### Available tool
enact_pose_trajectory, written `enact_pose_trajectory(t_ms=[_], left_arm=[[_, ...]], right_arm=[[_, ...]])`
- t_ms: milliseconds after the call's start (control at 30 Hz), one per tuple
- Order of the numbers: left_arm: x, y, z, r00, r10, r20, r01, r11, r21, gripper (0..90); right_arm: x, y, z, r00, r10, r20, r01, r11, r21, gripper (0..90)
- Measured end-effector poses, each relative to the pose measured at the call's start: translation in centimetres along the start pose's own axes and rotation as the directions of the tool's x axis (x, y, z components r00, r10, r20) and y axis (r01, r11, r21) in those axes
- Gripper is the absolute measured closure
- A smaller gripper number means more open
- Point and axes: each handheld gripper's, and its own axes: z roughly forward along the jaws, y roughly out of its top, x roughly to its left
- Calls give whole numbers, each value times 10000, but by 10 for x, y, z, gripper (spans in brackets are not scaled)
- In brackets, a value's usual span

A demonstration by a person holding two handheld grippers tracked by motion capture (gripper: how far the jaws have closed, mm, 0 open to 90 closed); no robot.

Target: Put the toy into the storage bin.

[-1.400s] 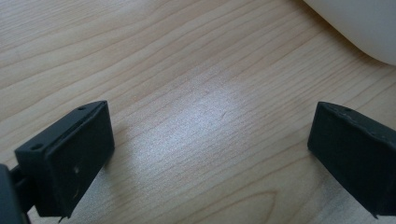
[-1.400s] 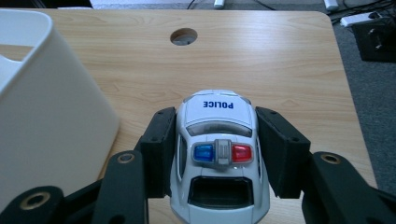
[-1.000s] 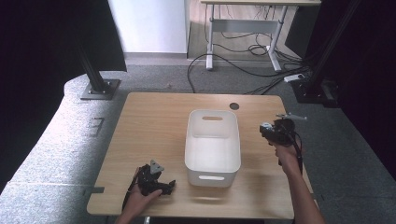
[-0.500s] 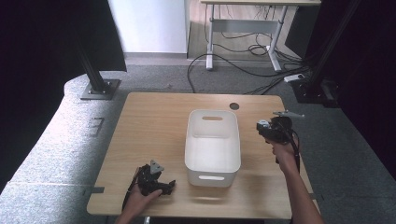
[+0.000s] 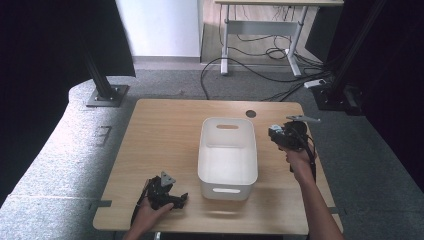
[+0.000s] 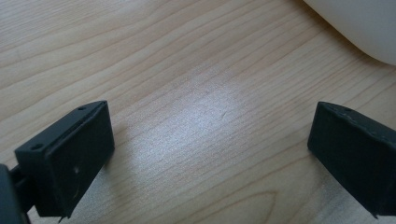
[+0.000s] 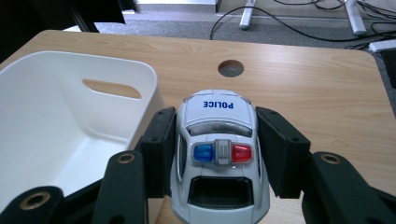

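The toy police car [image 7: 218, 154] has its wheels hidden behind the fingers [image 7: 159, 149], its rear cut off by the bottom edge.

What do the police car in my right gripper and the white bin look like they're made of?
Police car: looks like glossy moulded plastic, with smooth white panels and clear blue and red light lenses. White bin: probably matte plastic, one piece with rounded corners and cut-out handles. Table: light wood grain, though it could be laminate.

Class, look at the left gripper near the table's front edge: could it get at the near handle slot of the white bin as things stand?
Probably yes. The left gripper rests on the table with open jaws, nothing between them, and bare wood lies between it and the white bin, whose near handle slot faces that side.
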Motion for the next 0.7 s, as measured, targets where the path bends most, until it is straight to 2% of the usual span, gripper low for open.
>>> enact_pose_trajectory(t_ms=[700], left_arm=[[0, 0, 0, 10000, 4, -1, -4, 10000, 1, 4]], right_arm=[[26, 15, -2, 9990, -222, -390, 214, 9995, -219, 501]])
